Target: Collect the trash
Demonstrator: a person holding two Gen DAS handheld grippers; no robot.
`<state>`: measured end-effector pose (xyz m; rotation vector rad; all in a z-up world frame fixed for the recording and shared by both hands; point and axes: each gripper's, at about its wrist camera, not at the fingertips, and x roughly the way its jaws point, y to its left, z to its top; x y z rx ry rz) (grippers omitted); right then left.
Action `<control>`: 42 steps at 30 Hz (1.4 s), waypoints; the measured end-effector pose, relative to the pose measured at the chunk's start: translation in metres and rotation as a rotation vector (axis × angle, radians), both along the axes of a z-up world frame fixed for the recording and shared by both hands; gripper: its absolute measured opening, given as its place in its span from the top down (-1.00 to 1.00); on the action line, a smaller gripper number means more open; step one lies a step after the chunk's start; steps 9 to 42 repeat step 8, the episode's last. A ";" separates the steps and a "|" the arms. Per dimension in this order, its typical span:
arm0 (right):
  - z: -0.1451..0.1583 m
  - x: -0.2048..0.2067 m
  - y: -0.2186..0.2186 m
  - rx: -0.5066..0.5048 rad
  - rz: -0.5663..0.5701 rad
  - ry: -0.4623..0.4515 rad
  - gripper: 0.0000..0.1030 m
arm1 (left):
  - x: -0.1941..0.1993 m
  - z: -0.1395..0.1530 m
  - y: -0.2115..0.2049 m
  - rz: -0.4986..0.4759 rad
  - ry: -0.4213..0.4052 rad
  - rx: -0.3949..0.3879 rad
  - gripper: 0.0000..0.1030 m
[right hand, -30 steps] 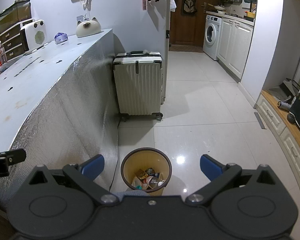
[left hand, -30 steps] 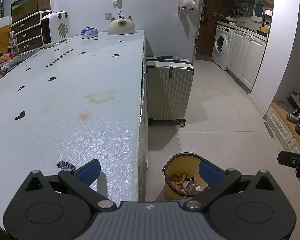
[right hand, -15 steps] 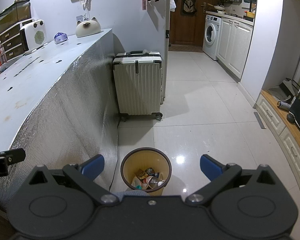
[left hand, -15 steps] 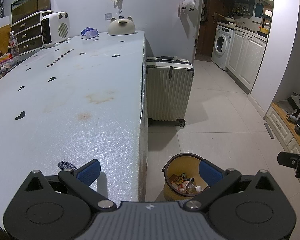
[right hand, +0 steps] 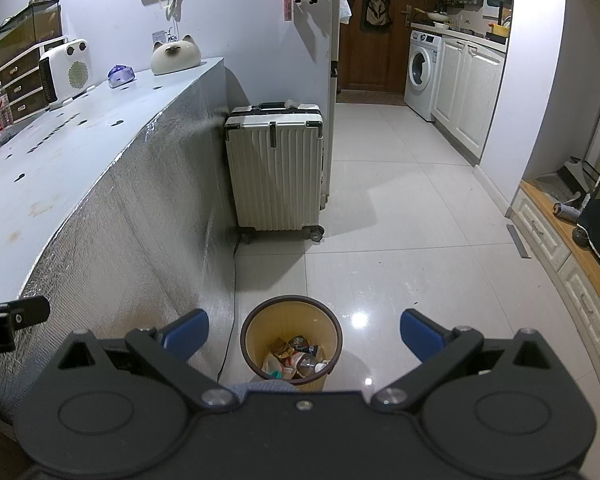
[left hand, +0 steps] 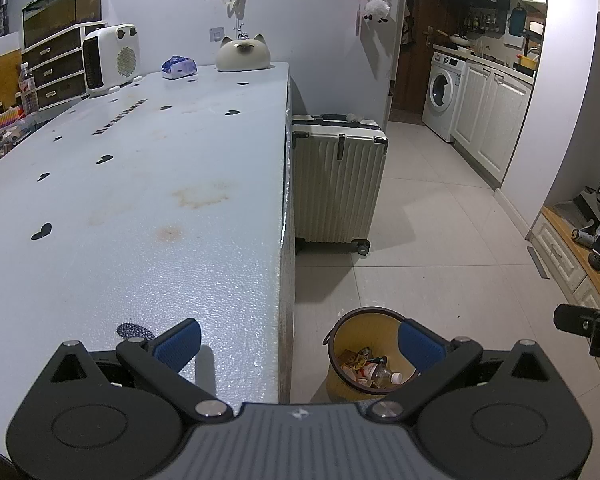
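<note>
Nothing moved; trash bin [right hand: 291, 334] with bottle [right hand: 309, 361], perhaps wrappers.

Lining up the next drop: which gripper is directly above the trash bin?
The right gripper: the yellow trash bin sits centred between its open fingers. The left gripper straddles the table edge, bin off-centre.

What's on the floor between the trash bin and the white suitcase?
Nothing but bare floor tile between the trash bin and the suitcase; a thin black cable runs down beside the counter's foil side. The right wrist view shows it best.
</note>
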<state>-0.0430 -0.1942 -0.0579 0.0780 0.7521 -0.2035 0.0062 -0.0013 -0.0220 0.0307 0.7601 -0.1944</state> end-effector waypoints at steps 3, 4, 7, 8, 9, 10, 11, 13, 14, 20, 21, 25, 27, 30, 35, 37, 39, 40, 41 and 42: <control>0.000 0.000 -0.001 0.001 0.001 0.000 -1.00 | 0.000 0.001 0.000 -0.002 -0.002 0.005 -1.00; 0.000 0.001 0.001 0.001 0.000 0.000 -1.00 | 0.000 0.002 -0.001 -0.002 -0.002 0.005 -1.00; 0.000 0.001 0.001 0.000 -0.002 0.000 -1.00 | 0.000 0.001 -0.001 -0.002 -0.002 0.006 -1.00; 0.000 0.001 0.001 0.001 -0.002 0.000 -1.00 | 0.000 0.001 -0.001 -0.001 -0.002 0.006 -1.00; 0.000 0.001 0.001 0.001 -0.002 0.000 -1.00 | 0.000 0.001 -0.001 -0.001 -0.002 0.006 -1.00; 0.000 0.001 0.001 0.001 -0.002 0.000 -1.00 | 0.000 0.001 -0.001 -0.001 -0.002 0.006 -1.00; 0.000 0.001 0.001 0.001 -0.002 0.000 -1.00 | 0.000 0.001 -0.001 -0.001 -0.002 0.006 -1.00; 0.000 0.001 0.001 0.001 -0.002 0.000 -1.00 | 0.000 0.001 -0.001 -0.001 -0.002 0.006 -1.00; 0.000 0.001 0.001 0.001 -0.002 0.000 -1.00 | 0.000 0.001 -0.001 -0.001 -0.002 0.006 -1.00; 0.000 0.001 0.001 0.001 -0.002 0.000 -1.00 | 0.000 0.001 -0.001 -0.001 -0.002 0.006 -1.00; 0.000 0.001 0.001 0.001 -0.002 0.000 -1.00 | 0.000 0.001 -0.001 -0.001 -0.002 0.006 -1.00; 0.000 0.001 0.001 0.001 -0.002 0.000 -1.00 | 0.000 0.001 -0.001 -0.001 -0.002 0.006 -1.00; 0.000 0.001 0.001 0.001 -0.002 0.000 -1.00 | 0.000 0.001 -0.001 -0.001 -0.002 0.006 -1.00; 0.000 0.001 0.001 0.001 -0.002 0.000 -1.00 | 0.000 0.001 -0.001 -0.001 -0.002 0.006 -1.00; 0.000 0.001 0.001 0.001 -0.002 0.000 -1.00 | 0.000 0.001 -0.001 -0.001 -0.002 0.006 -1.00; 0.000 0.001 0.001 0.001 -0.002 0.000 -1.00 | 0.000 0.001 -0.001 -0.001 -0.002 0.006 -1.00; 0.000 0.001 0.001 0.001 -0.002 0.000 -1.00 | 0.000 0.001 -0.001 -0.001 -0.002 0.006 -1.00; 0.000 0.001 0.001 0.001 -0.002 0.000 -1.00 | 0.000 0.001 -0.001 -0.001 -0.002 0.006 -1.00; 0.000 0.001 0.001 0.001 -0.002 0.000 -1.00 | 0.000 0.001 -0.001 -0.001 -0.002 0.006 -1.00; 0.000 0.001 0.001 0.001 -0.002 0.000 -1.00 | 0.000 0.001 -0.001 -0.001 -0.002 0.006 -1.00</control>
